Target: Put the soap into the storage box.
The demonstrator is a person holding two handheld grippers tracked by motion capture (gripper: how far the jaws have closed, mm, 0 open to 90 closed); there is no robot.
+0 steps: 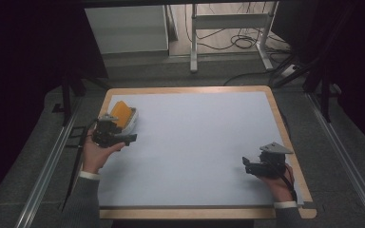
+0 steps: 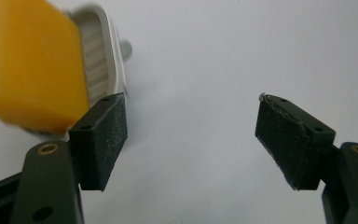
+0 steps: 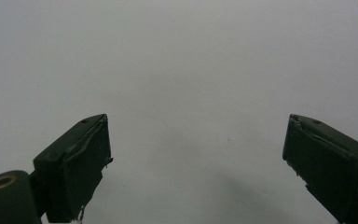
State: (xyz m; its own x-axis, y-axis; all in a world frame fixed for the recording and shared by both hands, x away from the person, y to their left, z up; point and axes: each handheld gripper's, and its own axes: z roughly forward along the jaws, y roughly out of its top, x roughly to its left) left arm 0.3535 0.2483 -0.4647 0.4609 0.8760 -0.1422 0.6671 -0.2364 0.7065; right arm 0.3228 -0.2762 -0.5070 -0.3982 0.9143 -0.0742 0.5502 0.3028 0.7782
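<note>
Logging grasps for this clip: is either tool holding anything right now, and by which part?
Nothing is held. The left tool is open, with the orange-and-white object beside one jaw, not between them. The right tool is open over the bare white table.

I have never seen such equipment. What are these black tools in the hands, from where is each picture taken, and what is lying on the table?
A person sits at a table covered by a pale sheet, holding one hand-held claw in each hand. The high view looks down from above: the left claw is at the left, the right claw at the right. The other two pictures come from small cameras riding on the claws, looking along their black jaws. On the sheet lies one thing, a white tray-like holder with an orange block in it, just beyond the left claw. Both claws stand open and hold nothing; the right claw faces bare sheet.
</note>
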